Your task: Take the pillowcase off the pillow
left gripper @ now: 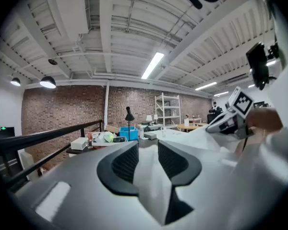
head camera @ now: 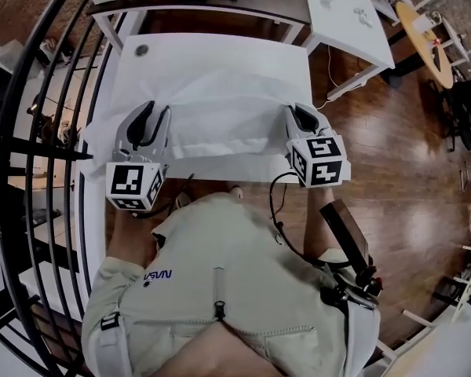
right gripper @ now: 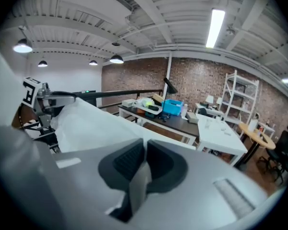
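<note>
Left claw (left gripper: pixel 148 153): apart, pillowcase (head camera: pixel 220 116) edge loose between.
Right claw (right gripper: pixel 145 153): clamped on pillowcase.
Risk: left edge slipping free, cloth sagging to table (head camera: pixel 133 73).

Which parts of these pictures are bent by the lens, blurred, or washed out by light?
Head view: the lens bows the black railing into an arc, and the white fabric is washed out. Left gripper view: the ceiling lamp glares, the left tool looks soft up close, the corners are black. Right gripper view: the strip light burns white, and the corners are black.
</note>
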